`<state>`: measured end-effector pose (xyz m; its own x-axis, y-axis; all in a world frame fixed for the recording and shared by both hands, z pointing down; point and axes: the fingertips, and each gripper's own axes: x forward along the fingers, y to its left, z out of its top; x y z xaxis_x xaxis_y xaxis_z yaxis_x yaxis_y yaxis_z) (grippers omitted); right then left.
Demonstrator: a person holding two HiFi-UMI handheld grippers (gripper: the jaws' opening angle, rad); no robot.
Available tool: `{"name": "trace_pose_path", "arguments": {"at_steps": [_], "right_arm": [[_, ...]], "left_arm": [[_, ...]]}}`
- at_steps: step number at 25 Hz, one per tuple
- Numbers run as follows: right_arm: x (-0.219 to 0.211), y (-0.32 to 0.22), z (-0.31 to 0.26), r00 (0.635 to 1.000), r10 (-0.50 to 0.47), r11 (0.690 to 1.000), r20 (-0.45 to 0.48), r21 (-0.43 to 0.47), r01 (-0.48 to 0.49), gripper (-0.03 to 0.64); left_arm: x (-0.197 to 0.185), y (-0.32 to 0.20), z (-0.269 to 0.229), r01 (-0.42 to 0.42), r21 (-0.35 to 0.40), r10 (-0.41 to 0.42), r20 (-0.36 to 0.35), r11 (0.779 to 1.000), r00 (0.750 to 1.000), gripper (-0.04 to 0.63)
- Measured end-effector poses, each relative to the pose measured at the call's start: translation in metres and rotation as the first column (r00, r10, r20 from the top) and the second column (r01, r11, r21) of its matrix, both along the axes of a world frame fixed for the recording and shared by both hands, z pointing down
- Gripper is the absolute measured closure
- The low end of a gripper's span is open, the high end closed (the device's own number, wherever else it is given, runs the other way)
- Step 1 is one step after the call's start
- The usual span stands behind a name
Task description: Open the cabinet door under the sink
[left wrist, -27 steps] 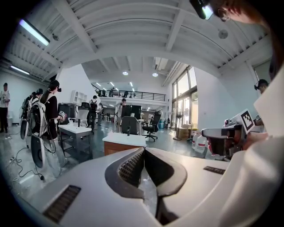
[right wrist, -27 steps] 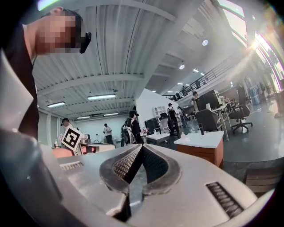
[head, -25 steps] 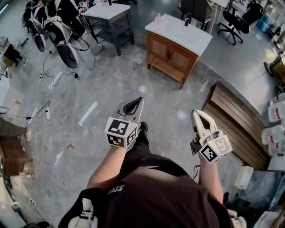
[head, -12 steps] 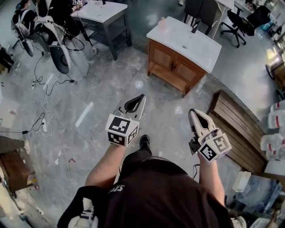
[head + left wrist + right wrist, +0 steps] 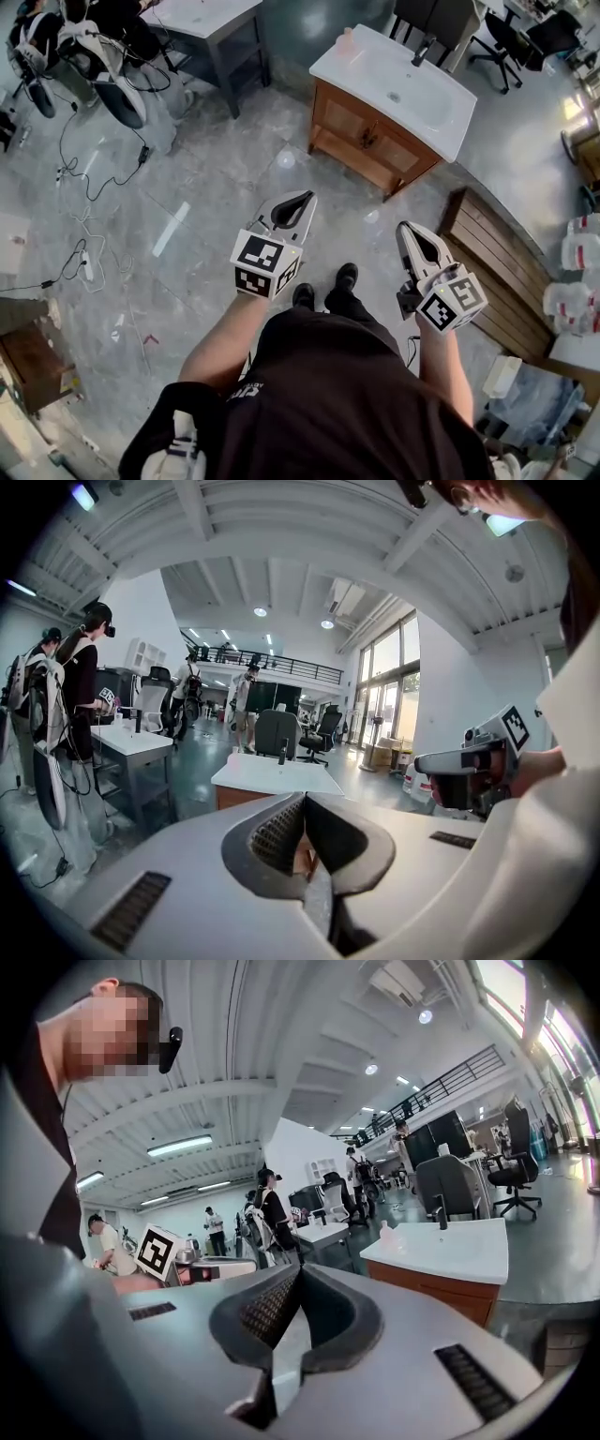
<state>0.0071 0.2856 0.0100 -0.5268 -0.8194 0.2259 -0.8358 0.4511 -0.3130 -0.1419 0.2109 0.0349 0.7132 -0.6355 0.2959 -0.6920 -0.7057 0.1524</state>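
We see a warm brown wooden cabinet under a glossy white sink top — the stone floor is grey and marbled. Our white plastic left gripper and right gripper carry black pads and cubes of black-and-white square markers.

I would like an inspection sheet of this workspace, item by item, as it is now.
Surface: glossy grey floor.
Job's things: sink cabinet ahead, both doors shut, untouched.
Clutter: pale bottle on the white sink top.
Grippers: left gripper and right gripper, jaws together, empty, well short of the cabinet.
Cables: loose cables on the floor at the left.
Surroundings: grey table, wooden slatted platform, office chair, other people farther off.
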Motion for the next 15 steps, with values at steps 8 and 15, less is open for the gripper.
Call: {"name": "trace_pose_path", "arguments": {"at_steps": [8,15], "right_arm": [[0.028,-0.055,0.038,0.998,-0.014,0.999,0.061,-0.045,0.016,0.603],[0.072,-0.139,0.058,0.994,-0.073,0.995,0.078,-0.065,0.078,0.603]], "left_arm": [[0.035,-0.047,0.018,-0.015,-0.025,0.016,0.04,1.0,0.999,0.577],[0.082,-0.116,0.036,0.035,-0.091,-0.029,0.062,0.995,0.998,0.577]]}}
